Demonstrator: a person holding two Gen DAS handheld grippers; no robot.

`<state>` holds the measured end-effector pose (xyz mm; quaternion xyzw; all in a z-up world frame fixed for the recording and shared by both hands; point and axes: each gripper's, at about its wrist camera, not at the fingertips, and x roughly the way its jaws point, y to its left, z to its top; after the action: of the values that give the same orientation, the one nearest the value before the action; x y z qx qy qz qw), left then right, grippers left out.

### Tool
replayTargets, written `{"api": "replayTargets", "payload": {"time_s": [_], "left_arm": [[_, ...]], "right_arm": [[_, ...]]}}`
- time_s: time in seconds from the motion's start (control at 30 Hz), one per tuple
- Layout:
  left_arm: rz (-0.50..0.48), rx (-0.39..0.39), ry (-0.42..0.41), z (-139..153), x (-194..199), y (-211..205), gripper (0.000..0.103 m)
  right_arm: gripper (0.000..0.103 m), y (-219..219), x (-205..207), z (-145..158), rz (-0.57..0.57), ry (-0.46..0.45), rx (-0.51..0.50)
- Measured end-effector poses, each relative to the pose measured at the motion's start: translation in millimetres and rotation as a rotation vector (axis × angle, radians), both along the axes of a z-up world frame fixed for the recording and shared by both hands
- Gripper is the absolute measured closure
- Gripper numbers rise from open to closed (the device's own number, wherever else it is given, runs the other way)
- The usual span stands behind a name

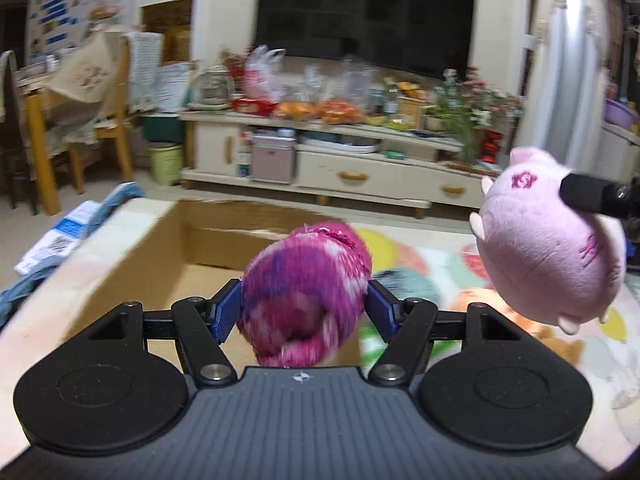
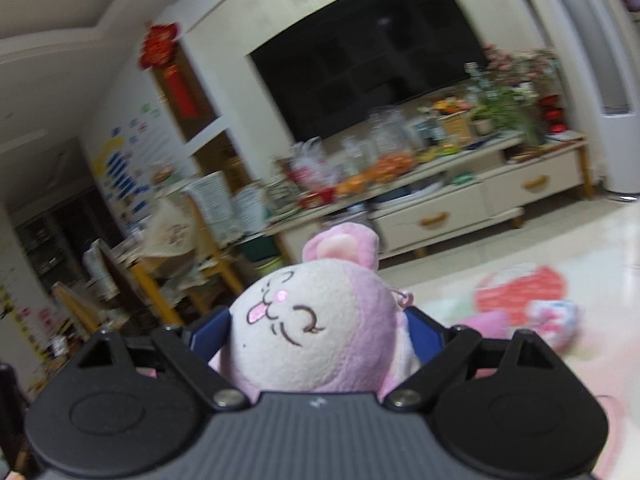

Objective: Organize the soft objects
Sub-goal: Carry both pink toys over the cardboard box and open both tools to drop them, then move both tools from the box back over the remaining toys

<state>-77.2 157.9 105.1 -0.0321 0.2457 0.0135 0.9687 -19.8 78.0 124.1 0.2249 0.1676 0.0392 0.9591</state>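
Observation:
My left gripper [image 1: 303,310] is shut on a rolled magenta and pink fuzzy sock [image 1: 306,288], its blue pads pressed into both sides. The sock hangs over the near side of an open cardboard box [image 1: 160,252]. My right gripper [image 2: 316,330] is shut on a pink plush animal [image 2: 316,328] with a stitched smiling face. In the left wrist view that same pink plush animal [image 1: 548,248] hangs in the air at the right, with a black finger of the right gripper against it. Both views are blurred.
A play mat [image 1: 420,264] with coloured patches covers the floor right of the box. More soft things, one red and one pale blue-pink [image 2: 554,320], lie on the mat. A blue cloth [image 1: 84,220] lies left of the box. A cluttered TV cabinet [image 1: 360,152] and wooden chairs [image 1: 80,132] stand behind.

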Motion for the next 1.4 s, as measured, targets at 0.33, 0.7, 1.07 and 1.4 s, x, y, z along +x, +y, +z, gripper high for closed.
{"api": "replayTargets", "payload": {"time_s": [0.33, 0.7, 1.07, 1.4], "left_arm": [[0.134, -0.010, 0.050, -4.2, 1.7, 30.2, 0.033], [0.196, 0.013, 0.080, 2.3, 3.0, 35.1, 0.007], [0.189, 0.045, 0.107, 0.6, 4.0, 29.3, 0.000], [0.137, 0.050, 0.093, 1.8, -0.2, 30.9, 0.000]], "right_arm": [[0.011, 71.6, 73.0, 1.8, 0.173, 0.035, -0.042], [0.000, 97.9, 100.6, -7.4, 0.189, 0.050, -0.085], [0.000, 85.4, 66.2, -8.6, 0.096, 0.051, -0.144], [0.000, 65.7, 25.1, -14.8, 0.018, 0.041, -0.176]]}}
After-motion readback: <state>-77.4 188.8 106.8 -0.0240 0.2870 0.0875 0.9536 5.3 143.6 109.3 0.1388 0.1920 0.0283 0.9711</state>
